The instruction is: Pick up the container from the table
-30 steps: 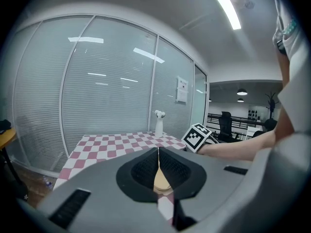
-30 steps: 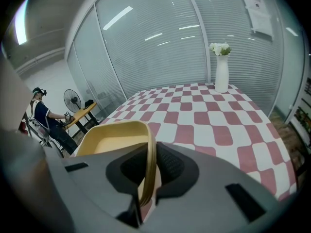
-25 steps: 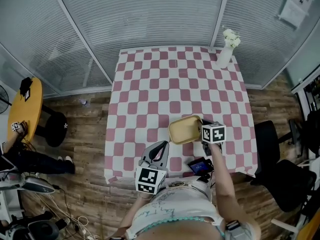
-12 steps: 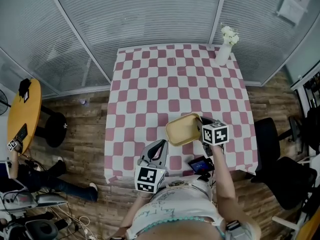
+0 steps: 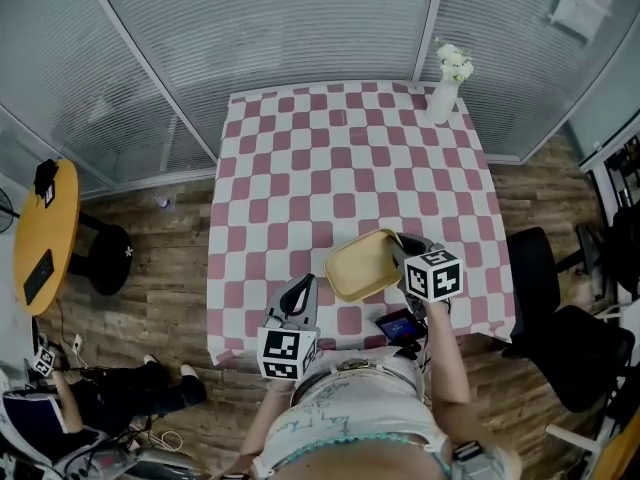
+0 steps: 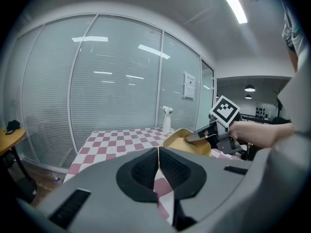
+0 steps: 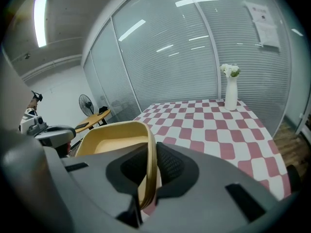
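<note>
A shallow yellow container (image 5: 360, 265) hangs above the near part of the checked table (image 5: 330, 158), lifted clear of the cloth. My right gripper (image 5: 399, 252) is shut on its right rim; in the right gripper view the rim (image 7: 151, 166) stands pinched between the two pads. The container (image 6: 190, 141) also shows in the left gripper view, off to the right. My left gripper (image 5: 301, 298) hovers over the table's near edge, left of the container, shut with nothing between its pads (image 6: 158, 165).
A white vase of flowers (image 5: 443, 86) stands at the table's far right corner. A dark phone-like device (image 5: 400, 325) lies by the near edge under my right arm. A black chair (image 5: 545, 298) is to the right, a round yellow side table (image 5: 40, 233) and a crouching person (image 5: 90, 398) to the left.
The container has risen a little and drifted left in my right gripper. The left gripper has edged slightly left. The person at the left has moved toward the lower left.
</note>
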A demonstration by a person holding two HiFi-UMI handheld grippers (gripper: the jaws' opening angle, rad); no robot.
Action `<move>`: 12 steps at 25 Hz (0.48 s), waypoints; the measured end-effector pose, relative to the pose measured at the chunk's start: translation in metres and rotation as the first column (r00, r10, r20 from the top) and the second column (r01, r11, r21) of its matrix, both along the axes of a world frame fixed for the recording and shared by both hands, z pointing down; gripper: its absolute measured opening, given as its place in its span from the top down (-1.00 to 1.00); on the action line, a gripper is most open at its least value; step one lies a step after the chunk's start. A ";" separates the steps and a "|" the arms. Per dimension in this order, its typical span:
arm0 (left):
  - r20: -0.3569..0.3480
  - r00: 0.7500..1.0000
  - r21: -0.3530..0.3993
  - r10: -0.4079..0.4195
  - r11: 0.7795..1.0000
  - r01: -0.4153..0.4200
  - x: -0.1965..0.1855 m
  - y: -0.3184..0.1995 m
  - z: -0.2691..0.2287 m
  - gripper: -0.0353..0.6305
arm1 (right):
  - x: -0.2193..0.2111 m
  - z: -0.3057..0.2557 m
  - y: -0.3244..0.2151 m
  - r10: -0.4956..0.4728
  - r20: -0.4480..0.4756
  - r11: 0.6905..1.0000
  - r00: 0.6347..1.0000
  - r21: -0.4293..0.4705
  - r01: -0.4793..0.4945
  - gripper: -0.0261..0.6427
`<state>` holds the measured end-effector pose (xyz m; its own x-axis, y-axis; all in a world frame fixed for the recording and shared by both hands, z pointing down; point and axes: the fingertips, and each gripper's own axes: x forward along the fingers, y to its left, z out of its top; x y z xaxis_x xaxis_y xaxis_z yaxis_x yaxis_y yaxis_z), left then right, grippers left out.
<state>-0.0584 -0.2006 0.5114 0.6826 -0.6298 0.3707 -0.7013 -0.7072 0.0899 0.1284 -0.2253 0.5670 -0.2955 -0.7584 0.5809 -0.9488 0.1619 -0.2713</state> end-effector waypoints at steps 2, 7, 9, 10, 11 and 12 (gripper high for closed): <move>0.006 1.000 -0.006 -0.012 1.000 0.012 -0.004 -0.002 0.003 0.84 | -0.001 -0.004 0.005 0.007 0.004 1.000 1.000 0.011 -0.007 0.86; 0.028 0.999 -0.013 -0.027 1.000 0.028 -0.009 -0.005 0.009 0.84 | -0.002 -0.012 0.018 0.016 0.018 0.999 1.000 0.030 -0.016 0.86; 0.032 0.999 -0.017 -0.028 0.999 0.029 -0.009 -0.004 0.011 0.84 | -0.003 -0.014 0.024 0.014 0.022 0.999 1.000 0.034 -0.015 0.86; 0.034 0.999 -0.020 -0.028 0.999 0.029 -0.008 -0.004 0.012 0.84 | -0.005 -0.015 0.026 0.011 0.026 0.999 1.000 0.033 -0.012 0.86; 0.035 0.999 -0.022 -0.028 0.999 0.028 -0.008 -0.003 0.012 0.84 | -0.006 -0.014 0.029 0.007 0.030 1.000 1.000 0.030 -0.008 0.86; 0.036 0.999 -0.023 -0.027 0.999 0.027 -0.007 -0.003 0.013 0.84 | -0.007 -0.014 0.031 0.004 0.034 1.000 0.999 0.027 -0.005 0.86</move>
<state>-0.0654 -0.2038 0.5240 0.6514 -0.6386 0.4096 -0.7231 -0.6860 0.0805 0.1211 -0.1943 0.5529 -0.3113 -0.7750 0.5500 -0.9399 0.1656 -0.2986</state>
